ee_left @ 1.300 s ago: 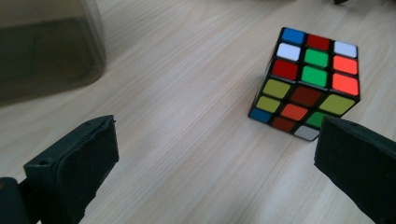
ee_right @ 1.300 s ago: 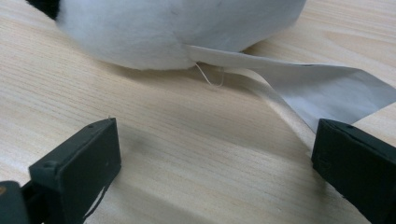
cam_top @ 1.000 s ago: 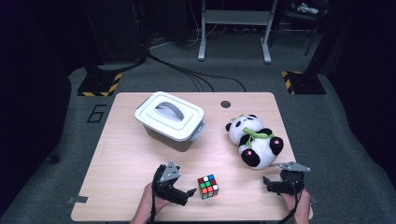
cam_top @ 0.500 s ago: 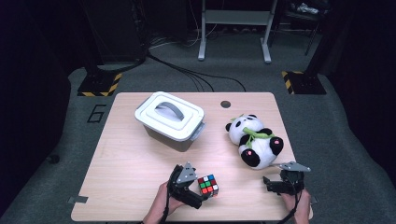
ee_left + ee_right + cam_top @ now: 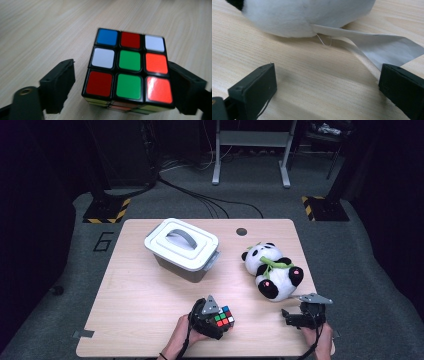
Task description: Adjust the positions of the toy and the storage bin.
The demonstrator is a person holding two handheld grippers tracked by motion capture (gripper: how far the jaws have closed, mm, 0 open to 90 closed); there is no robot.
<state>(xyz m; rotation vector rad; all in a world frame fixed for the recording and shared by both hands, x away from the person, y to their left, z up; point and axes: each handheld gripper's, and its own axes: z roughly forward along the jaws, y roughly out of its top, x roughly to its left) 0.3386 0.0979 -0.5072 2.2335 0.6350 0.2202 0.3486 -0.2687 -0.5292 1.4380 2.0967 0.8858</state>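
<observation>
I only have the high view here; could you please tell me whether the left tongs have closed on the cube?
Observer: Not yet. In the left gripper view the cube sits between the jaws of the left tongs, with a clear gap at one jaw.
Operator: Thank you. And what about the right tongs?
Observer: The right tongs are open just short of the panda, whose white label trails across the table toward one jaw.

Lab: hazard-striped stand bases [image 5: 104,211], floor cables [image 5: 210,202].
</observation>
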